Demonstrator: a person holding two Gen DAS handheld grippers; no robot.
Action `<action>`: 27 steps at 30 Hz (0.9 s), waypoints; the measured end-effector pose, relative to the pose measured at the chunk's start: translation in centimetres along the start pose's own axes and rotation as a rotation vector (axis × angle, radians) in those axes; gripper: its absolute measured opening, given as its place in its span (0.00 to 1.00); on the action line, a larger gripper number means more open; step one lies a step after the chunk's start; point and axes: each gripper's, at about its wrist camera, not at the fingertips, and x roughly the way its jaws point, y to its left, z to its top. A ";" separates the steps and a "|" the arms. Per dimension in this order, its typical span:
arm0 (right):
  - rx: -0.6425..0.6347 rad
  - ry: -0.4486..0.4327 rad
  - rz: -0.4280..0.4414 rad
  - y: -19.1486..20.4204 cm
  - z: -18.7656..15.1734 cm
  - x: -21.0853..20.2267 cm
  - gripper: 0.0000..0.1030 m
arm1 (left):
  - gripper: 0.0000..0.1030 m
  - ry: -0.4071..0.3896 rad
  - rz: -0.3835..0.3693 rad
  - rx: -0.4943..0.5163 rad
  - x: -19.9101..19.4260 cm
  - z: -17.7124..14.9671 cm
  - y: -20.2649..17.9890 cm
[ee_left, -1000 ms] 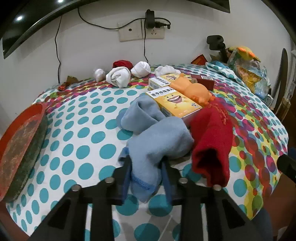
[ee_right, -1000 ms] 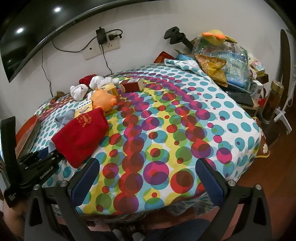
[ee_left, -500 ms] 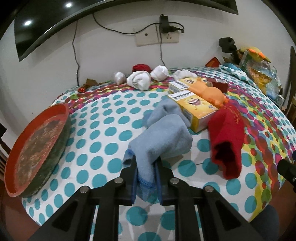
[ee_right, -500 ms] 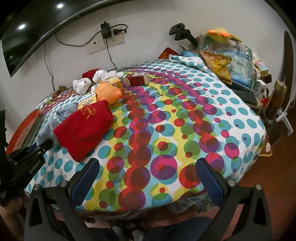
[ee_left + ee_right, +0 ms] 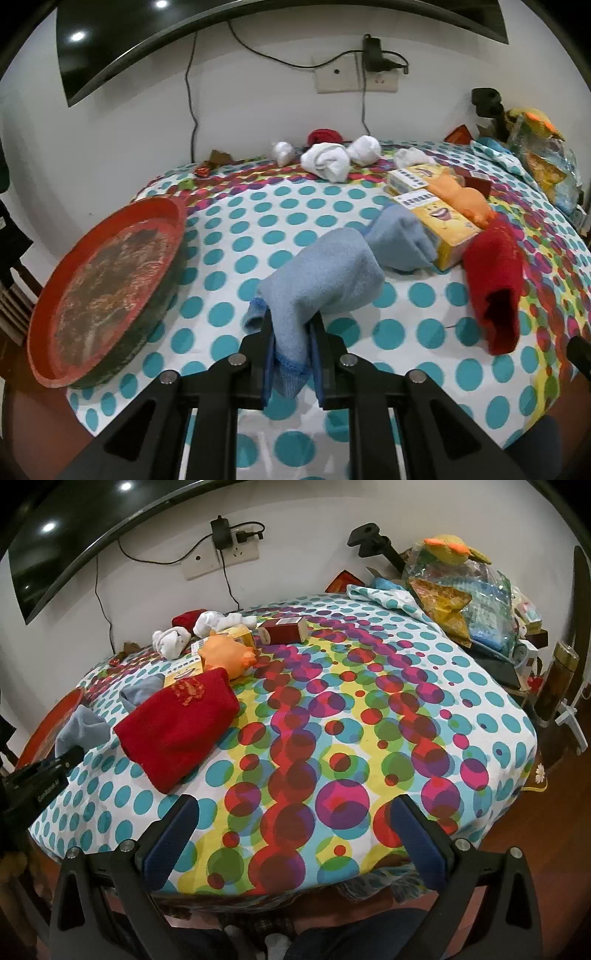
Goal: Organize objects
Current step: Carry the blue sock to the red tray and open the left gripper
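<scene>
Left gripper [image 5: 291,350] clamped tight on the cuff of a light blue sock [image 5: 325,280], toe end drooping just over the worktop [image 5: 236,229], second blue sock [image 5: 400,240] lying beside the yellow box [image 5: 447,229]. Looks like mid-carry, probably headed for the red tray [image 5: 107,280] near the left edge. Next up: swing left, get over the tray, then let go. Right gripper [image 5: 291,834] spread wide, holding nothing, hovering at the near edge. Red sock [image 5: 181,734] not yet dealt with.
</scene>
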 end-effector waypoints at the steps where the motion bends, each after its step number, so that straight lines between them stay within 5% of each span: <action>1: -0.001 0.000 0.001 0.0 0.0 0.0 1.00 | 0.16 0.001 0.005 -0.004 0.0 0.0 0.2; 15: -0.011 0.010 0.012 0.5 -0.3 -0.1 1.00 | 0.16 -0.019 0.046 -0.084 -1.2 1.3 5.9; 27: -0.011 0.035 0.018 0.4 -0.5 0.9 1.00 | 0.16 0.003 0.157 -0.231 -0.6 2.7 18.5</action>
